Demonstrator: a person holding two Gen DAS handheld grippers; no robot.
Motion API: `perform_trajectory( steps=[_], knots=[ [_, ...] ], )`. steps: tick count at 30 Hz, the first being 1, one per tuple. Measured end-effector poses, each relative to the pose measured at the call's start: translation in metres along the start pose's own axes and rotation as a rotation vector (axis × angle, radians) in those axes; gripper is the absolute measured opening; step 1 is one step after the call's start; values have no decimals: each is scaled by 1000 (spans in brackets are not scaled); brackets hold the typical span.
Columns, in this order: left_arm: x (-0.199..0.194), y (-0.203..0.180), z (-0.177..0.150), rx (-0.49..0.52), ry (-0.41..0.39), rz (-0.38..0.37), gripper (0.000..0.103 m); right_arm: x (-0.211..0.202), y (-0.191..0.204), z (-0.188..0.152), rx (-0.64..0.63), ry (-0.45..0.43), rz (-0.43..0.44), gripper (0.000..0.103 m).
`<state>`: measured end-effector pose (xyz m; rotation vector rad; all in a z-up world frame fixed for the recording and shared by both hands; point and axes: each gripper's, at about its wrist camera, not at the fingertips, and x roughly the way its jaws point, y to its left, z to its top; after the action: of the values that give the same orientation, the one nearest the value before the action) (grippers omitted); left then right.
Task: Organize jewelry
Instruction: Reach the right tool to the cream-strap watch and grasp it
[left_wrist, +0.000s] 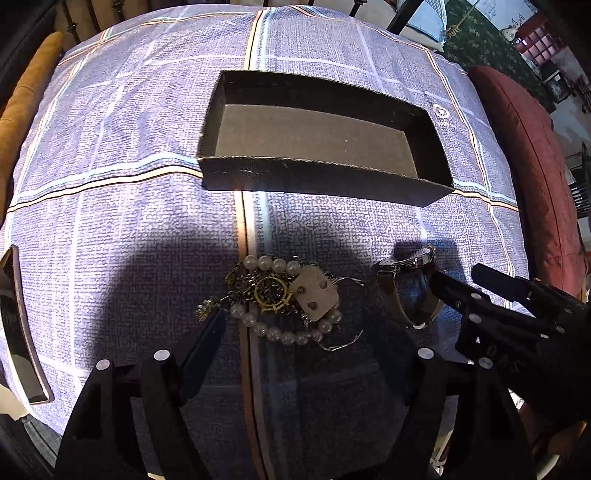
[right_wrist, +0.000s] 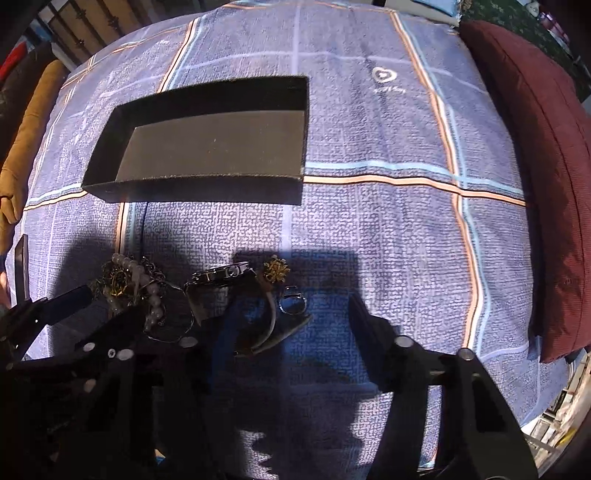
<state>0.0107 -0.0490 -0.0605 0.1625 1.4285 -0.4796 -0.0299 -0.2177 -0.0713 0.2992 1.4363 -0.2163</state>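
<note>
A tangle of jewelry (left_wrist: 284, 299) lies on the blue checked bedspread (left_wrist: 129, 206): a pearl string (left_wrist: 273, 264), dark chains, a gold round piece and a small card of stud earrings (left_wrist: 314, 291). My left gripper (left_wrist: 295, 325) hovers over it, open, a finger on either side. To the right lies a wristwatch (left_wrist: 410, 280) (right_wrist: 221, 273). My right gripper (right_wrist: 291, 308) (left_wrist: 456, 275) points down at it, open, with the watch strap (right_wrist: 273, 325) between its fingers and the right finger clear of it. A gold brooch (right_wrist: 275, 271) sits just beyond the strap.
An empty black open box (left_wrist: 325, 177) (right_wrist: 203, 188) stands further back on the bedspread. A dark flat slab (left_wrist: 18, 325) lies at the left edge. A dark red pillow (right_wrist: 535, 147) borders the right side and a tan cushion (left_wrist: 29, 92) the left.
</note>
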Motion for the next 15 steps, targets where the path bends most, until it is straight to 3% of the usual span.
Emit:
perform_trajectory(
  steps=[2,7,10,14,15],
  knots=[
    [-2,4,-2,-3,0,12,75,5,3,1,-22,12,-5,38],
    [-8,26,-7,-60,6,2,75,10,14,-1,-87,28,19,35],
    [-6,31,-9,-81,9,-5,75,16,23,-1,-118,51,59,27],
    [-4,30,-9,-76,12,-5,75,30,24,1,-82,86,61,21],
    [-3,29,-8,-70,11,-3,75,30,21,3,-67,84,70,12]
  ],
)
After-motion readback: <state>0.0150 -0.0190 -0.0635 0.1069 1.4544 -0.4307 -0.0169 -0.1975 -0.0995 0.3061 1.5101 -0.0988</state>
